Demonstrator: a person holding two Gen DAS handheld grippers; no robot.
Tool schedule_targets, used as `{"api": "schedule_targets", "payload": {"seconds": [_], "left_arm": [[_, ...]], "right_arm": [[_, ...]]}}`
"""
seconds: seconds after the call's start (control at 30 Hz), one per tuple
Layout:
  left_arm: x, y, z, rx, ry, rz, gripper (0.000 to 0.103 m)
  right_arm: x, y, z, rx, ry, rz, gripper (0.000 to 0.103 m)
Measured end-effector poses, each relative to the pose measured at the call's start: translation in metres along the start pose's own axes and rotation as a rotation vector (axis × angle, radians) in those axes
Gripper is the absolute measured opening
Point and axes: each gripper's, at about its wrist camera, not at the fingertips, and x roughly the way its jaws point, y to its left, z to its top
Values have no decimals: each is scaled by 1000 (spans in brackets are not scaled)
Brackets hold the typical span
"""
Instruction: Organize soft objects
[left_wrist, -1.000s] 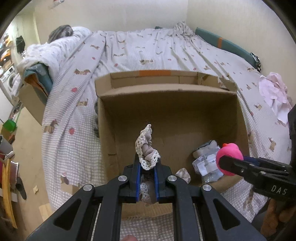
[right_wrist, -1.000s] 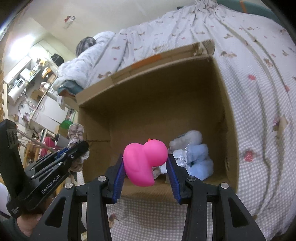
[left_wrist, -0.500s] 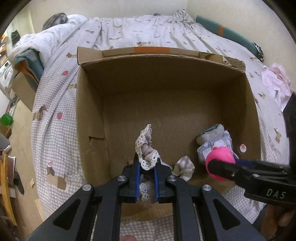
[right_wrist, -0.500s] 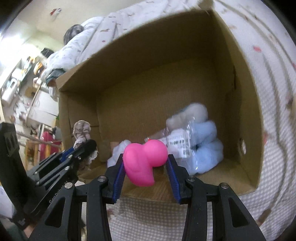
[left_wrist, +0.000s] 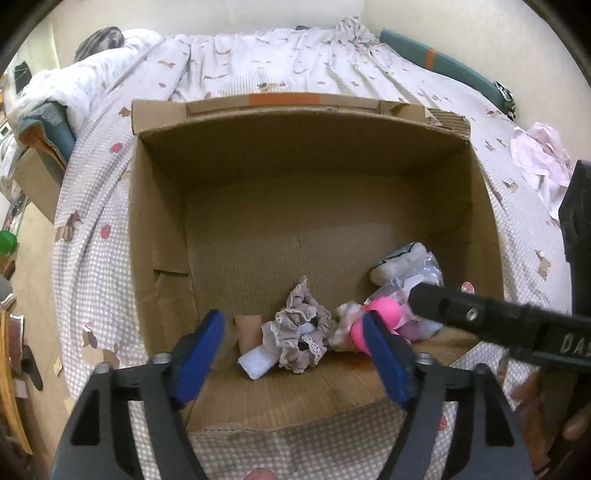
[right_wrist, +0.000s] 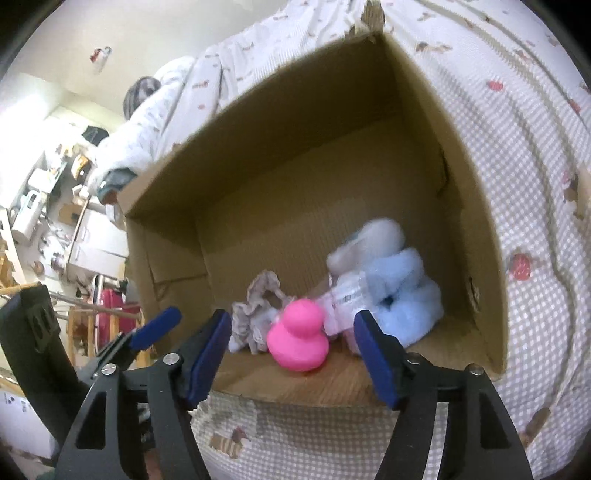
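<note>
An open cardboard box (left_wrist: 166, 229) (right_wrist: 476, 206) stands on the bed. On its floor near the front lies a grey lace-edged scrunchie (left_wrist: 301, 326) (right_wrist: 258, 295). Beside it on the right sits a pink rubber duck (right_wrist: 299, 338) (left_wrist: 380, 314). My left gripper (left_wrist: 293, 341) hangs above the scrunchie, its jaws opening wide with nothing pressed between the pads. My right gripper (right_wrist: 291, 341) hangs over the duck, its jaws also opening, the pads clear of the toy. A light blue fluffy item in clear wrap (right_wrist: 402, 295) (left_wrist: 410, 266) lies in the box's right corner.
A small white piece (left_wrist: 256, 363) lies by the scrunchie. The box sits on a checked bedspread (left_wrist: 96, 258) with small prints. A pink-white cloth (left_wrist: 543, 158) lies at the right, bunched bedding (left_wrist: 74, 88) at the far left. The bed's left edge drops to a cluttered floor.
Both grippers have opened. The scrunchie has left the left jaws and the pink duck the right jaws, and both now lie on the box floor. Both grippers have sunk closer to the box.
</note>
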Motion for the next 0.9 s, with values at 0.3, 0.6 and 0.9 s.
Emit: {"api": "schedule_targets", "payload": {"seconds": [0.3,0.6,0.9], "left_arm": [[-45,10,0,-40,-126,46,85],[-103,23,-8,-64,-317,218,85],[-128,37,-38,-106,-314,176,85]], "right_arm": [[-39,16,4,-42,-186,-11,103],[-64,29,-14,-131,-252,-97,103],[-89,40,-47,-224,-327,-151,103]]}}
